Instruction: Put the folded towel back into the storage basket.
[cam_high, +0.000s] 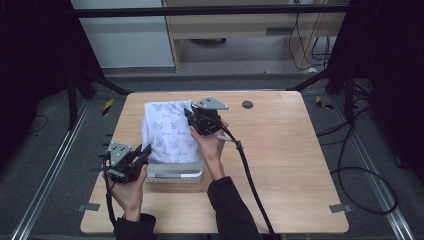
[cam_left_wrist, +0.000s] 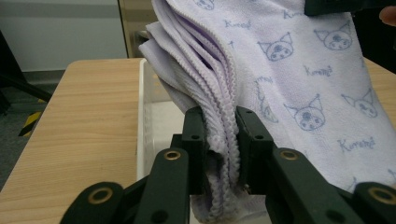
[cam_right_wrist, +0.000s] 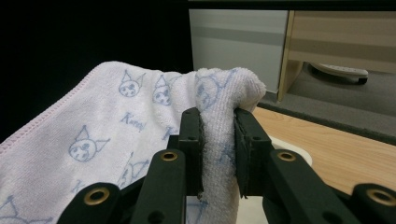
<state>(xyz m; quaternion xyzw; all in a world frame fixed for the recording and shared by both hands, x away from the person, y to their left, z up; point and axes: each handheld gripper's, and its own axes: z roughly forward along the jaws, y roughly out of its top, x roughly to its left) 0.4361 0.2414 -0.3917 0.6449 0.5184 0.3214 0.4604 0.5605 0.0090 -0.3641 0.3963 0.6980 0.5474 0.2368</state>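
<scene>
Lilac cat-print towel (cam_high: 170, 132) folded, bunched, both grippers' fingers (cam_left_wrist: 194, 135) clamped on it

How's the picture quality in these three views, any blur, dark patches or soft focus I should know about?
High view: soft and low in detail; the table is evenly lit, its surroundings nearly black. Left gripper view: the towel held by the left gripper is sharp, its cat print readable; the white bin looks bright. Right gripper view: the towel fold in the right gripper is crisp, the left background black.
</scene>
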